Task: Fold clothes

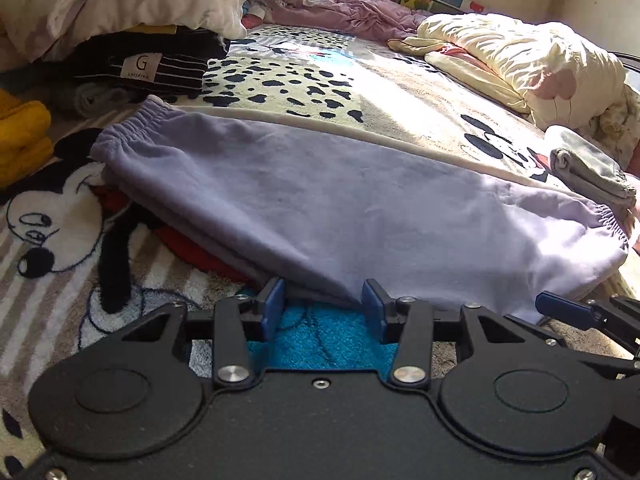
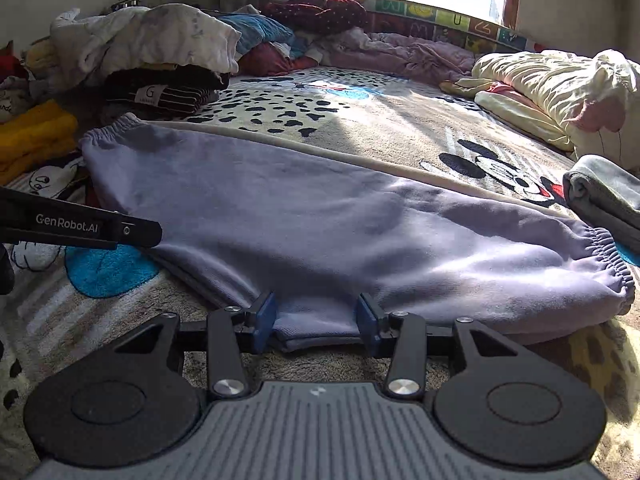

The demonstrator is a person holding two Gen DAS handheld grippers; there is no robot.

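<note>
Right wrist view: the lavender sweatpants lie flat on the bed's cartoon blanket, long axis running left to right. The right tool straddles the near hem, jaws apart, unclamped; the left tool gapes at the same edge, further left.

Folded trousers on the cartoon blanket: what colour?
Pale lilac trousers, plain; clearest in right wrist view.

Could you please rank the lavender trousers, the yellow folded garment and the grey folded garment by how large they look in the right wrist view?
1. lavender trousers, by far the largest.
2. and 3. yellow folded garment and grey folded garment: similar, both cut off by the frame edges, so unranked.
</note>
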